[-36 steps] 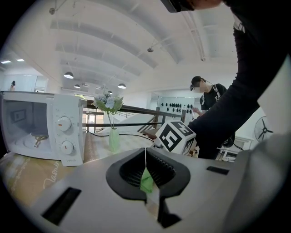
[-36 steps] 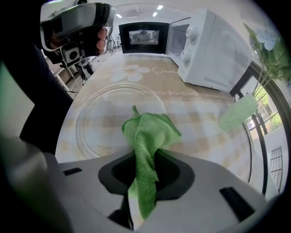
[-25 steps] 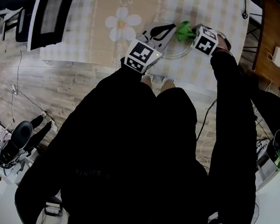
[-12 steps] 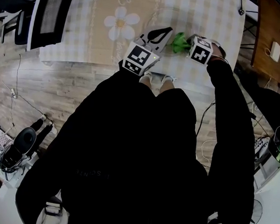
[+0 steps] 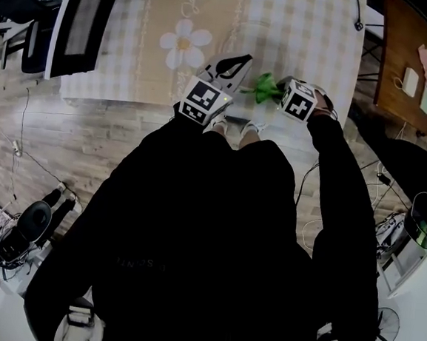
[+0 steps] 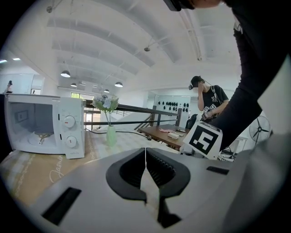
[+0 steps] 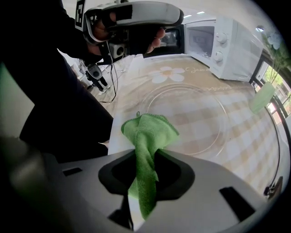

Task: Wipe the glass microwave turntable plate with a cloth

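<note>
The clear glass turntable plate lies flat on the checked tablecloth. My right gripper is shut on a green cloth, which bunches out of the jaws above the table's near edge, short of the plate's rim. In the head view the green cloth hangs between the two grippers, with the right gripper beside it. My left gripper is held up off the table, to the left of the cloth. In its own view the left gripper is shut with nothing between its jaws.
A white microwave stands at the table's far left corner. A pale green vase with flowers stands beyond it. A brown side table is at the right. Another person stands in the background.
Both grippers have drawn back toward the table's near edge. The green cloth came with the right gripper, away from the plate's rim.
</note>
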`<state>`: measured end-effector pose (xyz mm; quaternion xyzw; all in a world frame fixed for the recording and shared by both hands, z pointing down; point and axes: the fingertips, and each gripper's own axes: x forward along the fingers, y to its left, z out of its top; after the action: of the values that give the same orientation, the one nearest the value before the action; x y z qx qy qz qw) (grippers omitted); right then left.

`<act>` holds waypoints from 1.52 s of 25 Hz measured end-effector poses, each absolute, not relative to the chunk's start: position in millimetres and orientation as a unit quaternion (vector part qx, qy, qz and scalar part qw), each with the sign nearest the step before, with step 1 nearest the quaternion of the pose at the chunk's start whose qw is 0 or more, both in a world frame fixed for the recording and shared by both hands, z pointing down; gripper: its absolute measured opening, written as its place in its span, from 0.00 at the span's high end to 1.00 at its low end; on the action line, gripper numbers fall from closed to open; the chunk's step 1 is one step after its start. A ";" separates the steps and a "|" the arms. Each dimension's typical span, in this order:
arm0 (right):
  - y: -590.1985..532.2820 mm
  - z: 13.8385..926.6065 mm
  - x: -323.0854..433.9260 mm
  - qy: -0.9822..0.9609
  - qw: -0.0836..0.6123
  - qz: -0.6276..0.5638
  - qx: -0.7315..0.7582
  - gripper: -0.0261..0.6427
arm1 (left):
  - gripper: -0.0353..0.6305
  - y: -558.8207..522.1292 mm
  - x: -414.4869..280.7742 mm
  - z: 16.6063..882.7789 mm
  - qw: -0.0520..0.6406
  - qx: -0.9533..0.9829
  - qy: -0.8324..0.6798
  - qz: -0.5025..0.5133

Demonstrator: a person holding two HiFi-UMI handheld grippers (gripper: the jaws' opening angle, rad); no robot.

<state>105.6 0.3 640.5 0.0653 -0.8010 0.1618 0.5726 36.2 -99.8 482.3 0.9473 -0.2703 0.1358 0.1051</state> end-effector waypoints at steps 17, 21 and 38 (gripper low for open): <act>-34.0 518.6 84.2 -0.865 0.397 0.159 0.261 0.80 | 0.91 -94.0 -4.9 419.6 0.089 0.949 -0.285 0.101; -47.6 474.0 85.2 -0.879 0.327 0.162 0.308 0.80 | 0.91 -93.0 -8.9 401.3 0.070 0.953 -0.280 0.096; -57.6 299.2 85.7 -0.913 0.083 0.082 0.391 0.79 | 0.91 -77.0 9.4 296.1 0.027 0.967 -0.251 0.032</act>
<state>85.7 -57.6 299.2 0.3908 -0.9130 0.0823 0.0830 9.4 -77.0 296.1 0.9669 -0.2515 0.0320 0.0272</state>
